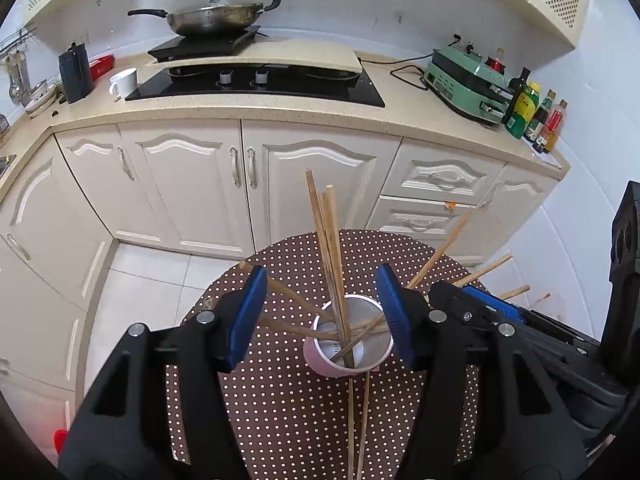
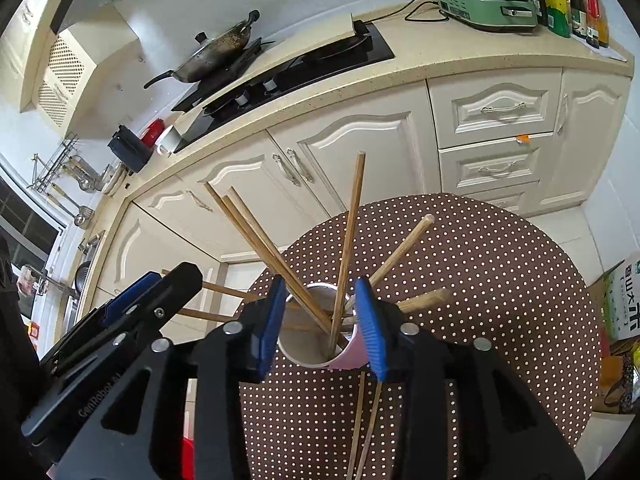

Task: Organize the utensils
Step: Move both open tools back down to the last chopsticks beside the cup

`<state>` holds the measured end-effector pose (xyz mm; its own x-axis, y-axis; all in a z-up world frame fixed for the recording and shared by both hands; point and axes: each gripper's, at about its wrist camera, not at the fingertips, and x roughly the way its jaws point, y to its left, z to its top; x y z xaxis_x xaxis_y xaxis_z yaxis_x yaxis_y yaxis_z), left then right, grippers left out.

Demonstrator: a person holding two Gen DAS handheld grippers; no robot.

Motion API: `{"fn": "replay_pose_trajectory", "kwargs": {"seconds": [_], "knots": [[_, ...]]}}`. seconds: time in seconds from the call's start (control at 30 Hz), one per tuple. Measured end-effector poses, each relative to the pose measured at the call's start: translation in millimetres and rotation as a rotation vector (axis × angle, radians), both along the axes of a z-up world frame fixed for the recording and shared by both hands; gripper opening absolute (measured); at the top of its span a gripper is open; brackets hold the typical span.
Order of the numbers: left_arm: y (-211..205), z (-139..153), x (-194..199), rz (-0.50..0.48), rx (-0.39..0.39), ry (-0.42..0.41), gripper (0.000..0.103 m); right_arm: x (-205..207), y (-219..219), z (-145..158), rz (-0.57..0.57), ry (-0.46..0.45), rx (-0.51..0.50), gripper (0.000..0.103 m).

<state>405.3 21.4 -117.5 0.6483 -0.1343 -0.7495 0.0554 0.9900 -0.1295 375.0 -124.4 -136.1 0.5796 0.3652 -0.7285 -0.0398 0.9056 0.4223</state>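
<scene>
1. A pink cup [image 1: 347,344] stands upright on a round table [image 1: 280,412] covered in a brown cloth with white dots.
2. Wooden chopsticks [image 1: 328,240] stand in the cup, leaning out in different directions like a fan.
3. 2 more chopsticks [image 1: 357,424] lie flat on the table, running from the cup toward the camera.
4. The left claw [image 1: 322,314] hangs over the cup with its blue pads spread apart, pinching nothing; upright chopsticks rise in the gap between them.
5. The right claw [image 2: 320,326] is also parted, with 1 blue pad on either side of the cup's rim, and grips nothing.
6. In the left wrist view, the right claw sits just beside the left one, at the right edge.
7. Behind the table runs a cream kitchen cabinet [image 1: 248,176] with a black stove [image 1: 256,84] on top.
8. A wok [image 1: 212,18] with a lid sits behind the stove, a white mug [image 1: 124,82] to its left.
9. A green appliance [image 1: 466,80] and several bottles [image 1: 536,108] stand at the right end.
</scene>
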Motion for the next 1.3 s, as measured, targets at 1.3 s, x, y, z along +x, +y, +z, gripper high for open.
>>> {"fn": "replay_pose_trajectory", "kwargs": {"seconds": [1.3], "knots": [[17.9, 17.0, -147.4, -0.04, 0.022, -0.035, 0.067, -147.1, 5.5, 23.0, -0.092, -0.064, -0.065, 0.073]]}}
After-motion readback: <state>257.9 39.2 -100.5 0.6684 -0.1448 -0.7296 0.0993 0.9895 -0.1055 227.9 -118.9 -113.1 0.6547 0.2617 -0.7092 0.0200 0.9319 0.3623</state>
